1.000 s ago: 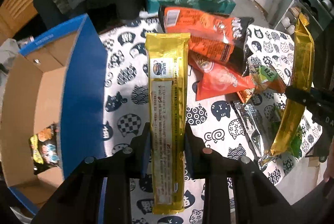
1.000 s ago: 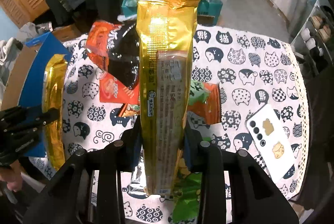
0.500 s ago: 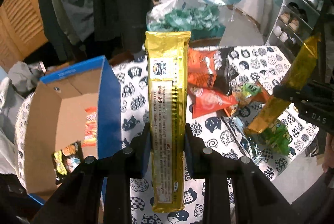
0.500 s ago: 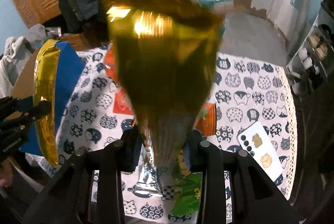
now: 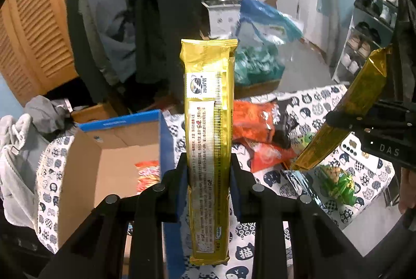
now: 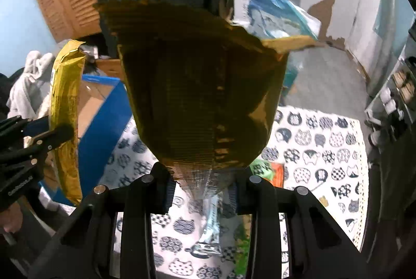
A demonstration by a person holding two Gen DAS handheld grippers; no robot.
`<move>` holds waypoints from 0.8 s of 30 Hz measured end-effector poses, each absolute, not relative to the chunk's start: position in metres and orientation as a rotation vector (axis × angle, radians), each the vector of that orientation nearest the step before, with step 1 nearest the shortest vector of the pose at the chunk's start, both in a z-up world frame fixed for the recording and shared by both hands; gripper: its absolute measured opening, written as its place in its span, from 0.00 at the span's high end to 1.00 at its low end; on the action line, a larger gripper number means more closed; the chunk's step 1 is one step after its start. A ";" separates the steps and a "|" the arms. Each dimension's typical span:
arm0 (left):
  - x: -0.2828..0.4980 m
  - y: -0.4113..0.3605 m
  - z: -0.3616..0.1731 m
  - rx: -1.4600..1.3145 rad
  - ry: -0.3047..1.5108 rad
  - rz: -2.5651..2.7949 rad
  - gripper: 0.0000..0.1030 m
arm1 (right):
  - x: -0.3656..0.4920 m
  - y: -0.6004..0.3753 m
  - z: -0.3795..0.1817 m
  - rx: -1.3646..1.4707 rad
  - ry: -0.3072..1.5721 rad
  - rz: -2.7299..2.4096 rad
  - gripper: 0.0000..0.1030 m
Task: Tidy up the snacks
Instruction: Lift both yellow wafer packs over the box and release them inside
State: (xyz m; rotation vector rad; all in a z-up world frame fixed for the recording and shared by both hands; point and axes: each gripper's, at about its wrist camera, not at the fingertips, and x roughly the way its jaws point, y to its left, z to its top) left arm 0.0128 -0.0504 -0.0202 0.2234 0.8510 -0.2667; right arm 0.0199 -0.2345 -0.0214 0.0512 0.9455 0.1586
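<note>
Cardboard box (image 5: 85,169), blue-edged, sits at left on the cat-print tablecloth (image 5: 309,109). Left gripper (image 5: 208,169) clamped on an upright gold snack pack (image 5: 208,122), held in air beside box. Right gripper (image 6: 201,185) clamped on second gold pack (image 6: 202,102), raised above table.

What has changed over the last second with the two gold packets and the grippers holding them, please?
Both grippers have lifted: the views now look across the room rather than down at the table. The left gripper has carried its gold packet up beside the cardboard box. The right gripper's gold packet has tipped toward the camera. Both remain clamped; the snacks on the cat-print tablecloth lie unmoved.
</note>
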 end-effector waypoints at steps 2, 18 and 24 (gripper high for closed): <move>0.012 -0.043 -0.014 0.215 0.836 -0.259 0.72 | 0.021 -0.228 -0.016 0.050 0.935 0.173 0.69; 0.007 0.027 0.010 0.116 0.788 -0.179 0.72 | 0.033 -0.160 0.011 0.024 0.895 0.309 0.69; 0.007 0.054 0.009 0.098 0.779 -0.139 0.72 | 0.040 -0.125 0.021 0.007 0.878 0.361 0.69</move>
